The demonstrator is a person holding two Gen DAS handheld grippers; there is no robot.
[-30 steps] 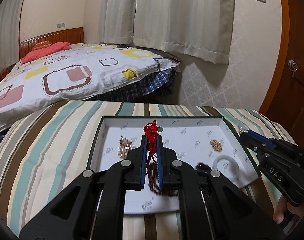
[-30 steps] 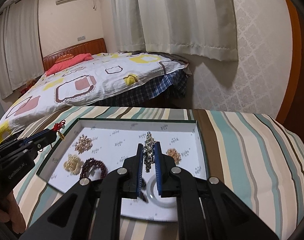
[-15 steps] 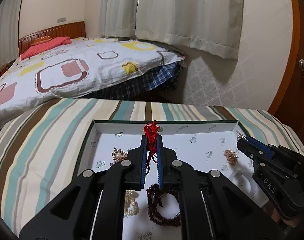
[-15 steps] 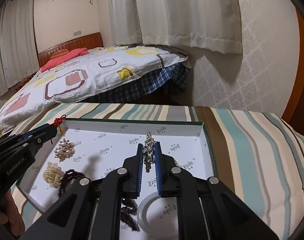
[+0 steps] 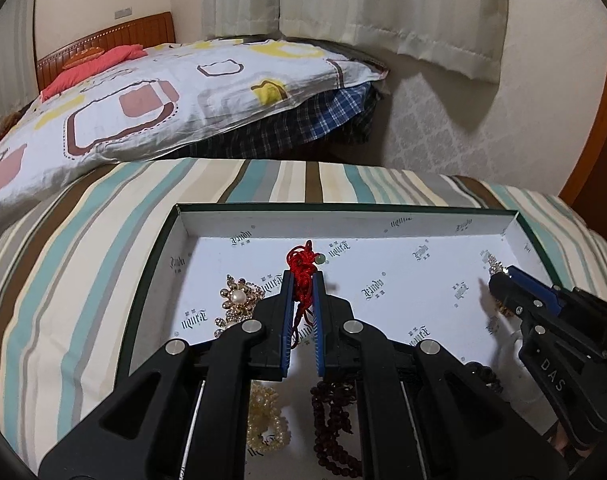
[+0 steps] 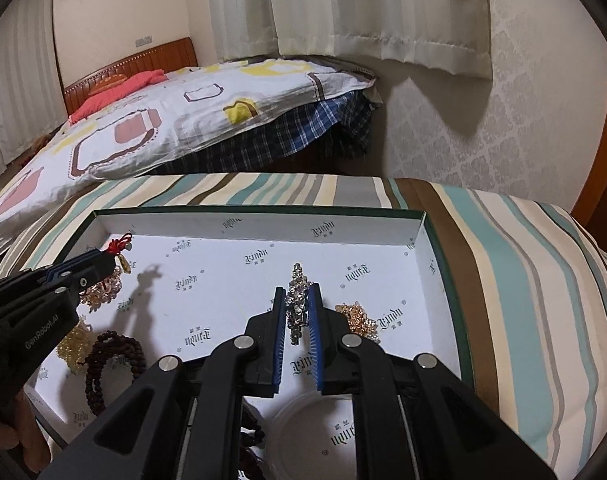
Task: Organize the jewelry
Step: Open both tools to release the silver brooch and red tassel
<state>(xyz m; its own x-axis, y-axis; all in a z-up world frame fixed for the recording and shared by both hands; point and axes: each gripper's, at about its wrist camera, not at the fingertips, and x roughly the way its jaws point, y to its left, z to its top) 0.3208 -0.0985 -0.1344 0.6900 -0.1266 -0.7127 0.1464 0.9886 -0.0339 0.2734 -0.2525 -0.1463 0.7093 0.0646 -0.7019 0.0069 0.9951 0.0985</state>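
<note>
My left gripper [image 5: 302, 276] is shut on a red knotted cord with a small green bead [image 5: 301, 266] and holds it over the left middle of a white-lined box tray [image 5: 383, 220]. My right gripper [image 6: 297, 294] is shut on a silver rhinestone piece [image 6: 297, 304] above the tray's right part [image 6: 263, 222]. In the tray lie a gold pearl brooch [image 5: 237, 300], a cream pearl strand [image 5: 265, 420], dark wooden beads [image 6: 111, 360], a gold cluster [image 6: 359, 318] and a white bangle [image 6: 303, 436].
The tray rests on a striped cloth surface [image 5: 83, 280]. A bed with a patterned quilt [image 5: 163, 96] stands behind it, with curtains [image 6: 363, 12] and a wallpapered wall further back. A wooden door frame [image 5: 599, 128] is at the right.
Both grippers have moved forward and lower over the tray, still holding their pieces. The tray's far wall looks closer, and the brooch and beads now lie near the fingers.
</note>
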